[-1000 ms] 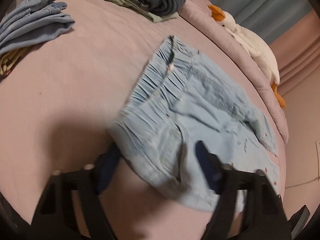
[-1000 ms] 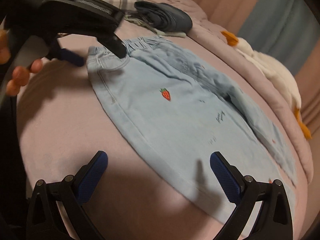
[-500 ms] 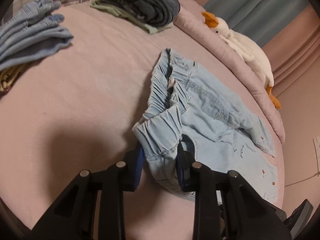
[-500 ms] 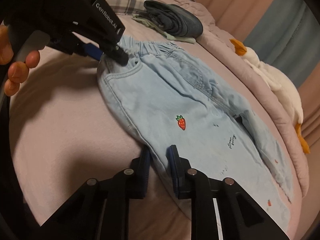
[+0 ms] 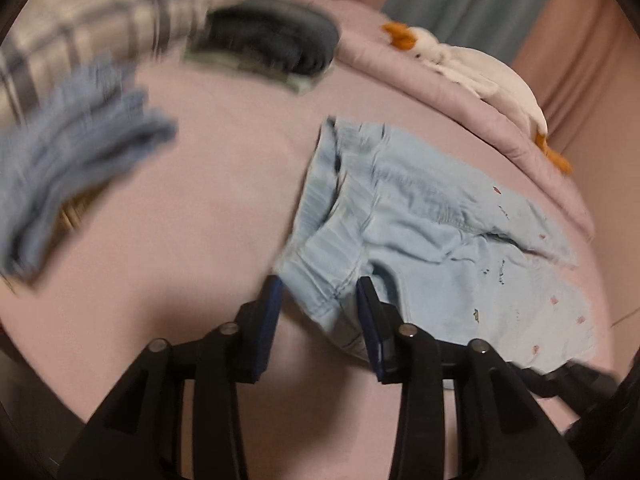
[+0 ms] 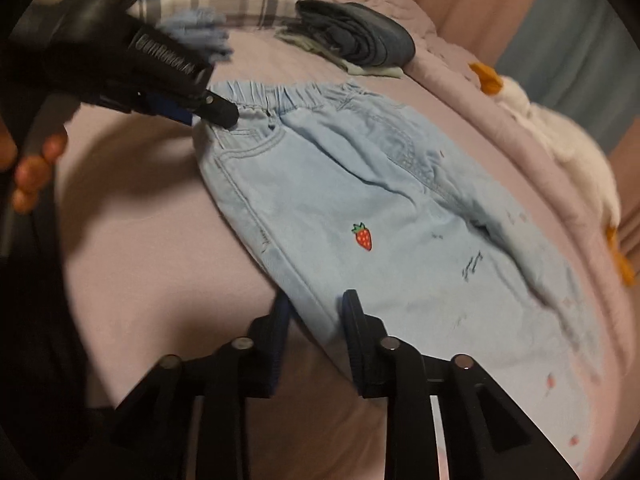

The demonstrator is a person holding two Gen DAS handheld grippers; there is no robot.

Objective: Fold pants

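Pants (image 6: 360, 208): light denim, spread across centre and lower right of the right wrist view, on the pink bed (image 6: 152, 240).
Left gripper (image 5: 320, 312): pinching the bunched waistband corner; jaws clamped down, then eased slightly.
Right gripper (image 6: 316, 328): nipping the side seam, lower centre; jaws went from wide to closed on cloth, then eased a little.
Change: both edges gripped and lifting.
Meaning: probably ready to carry this side over for the first fold.

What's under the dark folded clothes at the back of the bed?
A pale green garment sticks out beneath the dark folded clothes, with the pink bed cover below. How far the green piece goes underneath is hidden by the pile.
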